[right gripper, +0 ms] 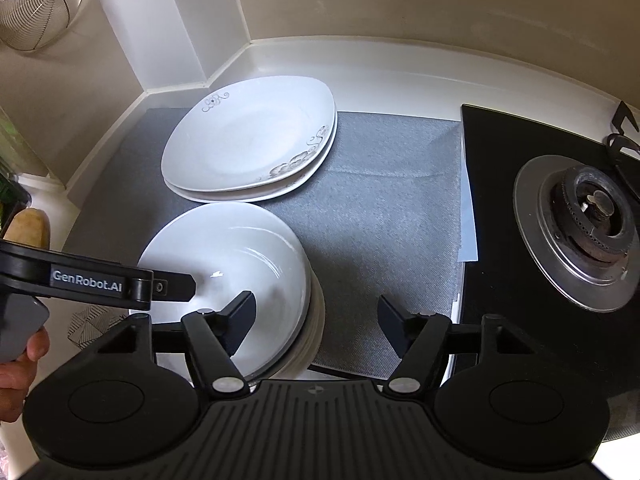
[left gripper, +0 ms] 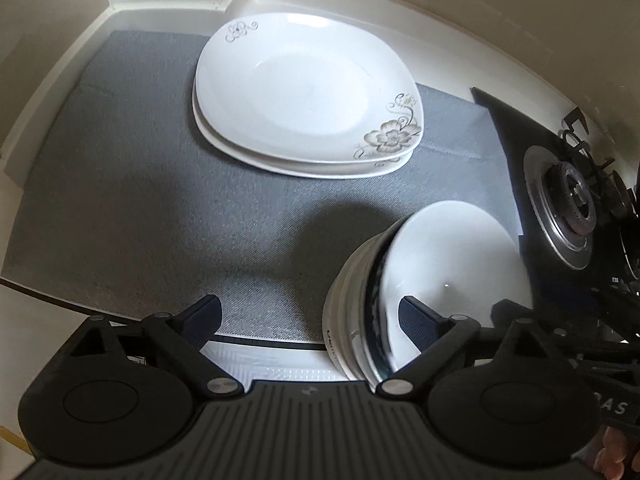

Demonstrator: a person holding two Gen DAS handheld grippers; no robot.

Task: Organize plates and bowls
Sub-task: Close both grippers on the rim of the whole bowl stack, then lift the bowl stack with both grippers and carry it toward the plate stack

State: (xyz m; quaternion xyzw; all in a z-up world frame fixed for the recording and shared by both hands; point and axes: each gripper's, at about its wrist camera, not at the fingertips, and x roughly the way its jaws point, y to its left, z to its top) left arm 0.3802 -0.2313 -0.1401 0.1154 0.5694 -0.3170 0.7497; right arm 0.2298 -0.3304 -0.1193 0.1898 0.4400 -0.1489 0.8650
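Two white square-ish plates (left gripper: 304, 96) (right gripper: 248, 140) with a flower pattern lie stacked at the back of a grey mat (left gripper: 140, 200) (right gripper: 380, 200). A stack of white bowls (left gripper: 448, 248) (right gripper: 232, 240) stands in front of them, near the counter's edge. My left gripper (left gripper: 310, 312) is open. Its right finger is inside the top bowl and its left finger is out over the mat, so the stack's left wall lies between them untouched. My right gripper (right gripper: 316, 312) is open too and straddles the stack's right rim, with its left finger inside the bowl.
A black gas hob with a burner (left gripper: 572, 200) (right gripper: 592, 216) borders the mat on the right. White counter upstands and walls close the back and left. A wire strainer (right gripper: 36, 4) hangs on the wall at upper left. A person's hand (right gripper: 16, 376) holds the left gripper.
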